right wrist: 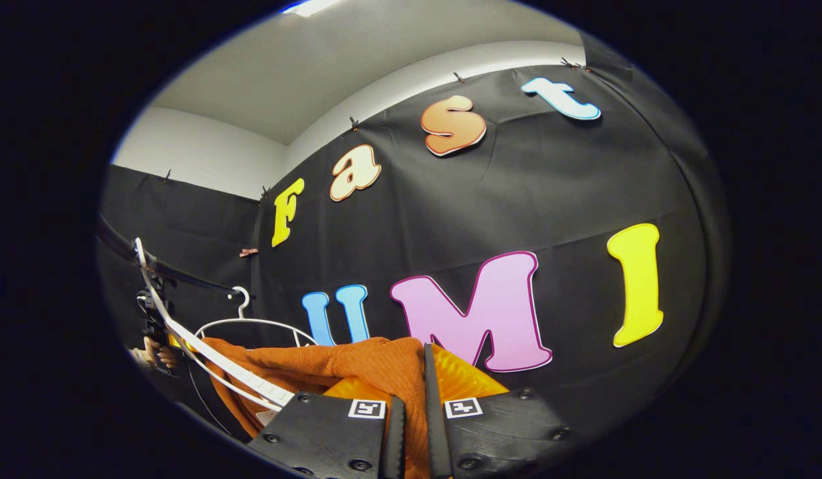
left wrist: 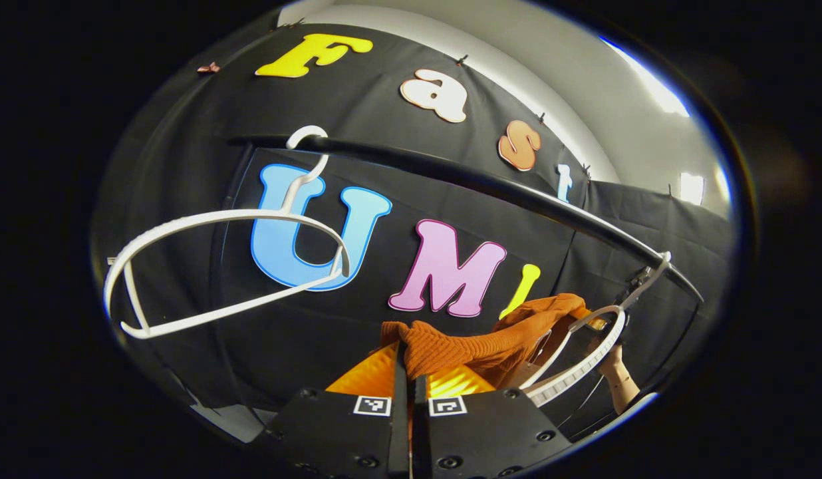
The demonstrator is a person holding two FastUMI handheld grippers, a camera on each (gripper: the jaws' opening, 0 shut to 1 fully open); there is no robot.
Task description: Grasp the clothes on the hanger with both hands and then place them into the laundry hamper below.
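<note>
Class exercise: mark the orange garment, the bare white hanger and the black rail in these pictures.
orange garment (right wrist: 358, 366), right gripper view, knit fold above the fingers.
bare white hanger (left wrist: 218, 219), left gripper view, upper arm.
black rail (left wrist: 517, 193), left gripper view, middle of the bar.

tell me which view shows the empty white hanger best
The left gripper view: the empty white hanger hangs large and whole from the rail. In the right gripper view it sits small and far off, partly behind the orange garment.

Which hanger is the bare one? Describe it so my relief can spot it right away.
Find the dark rail running across the black cloth wall. Two white hangers hook over it; the bare hanger hangs with nothing on it. The other hanger is tangled with the orange knit garment that both claws grip.
</note>
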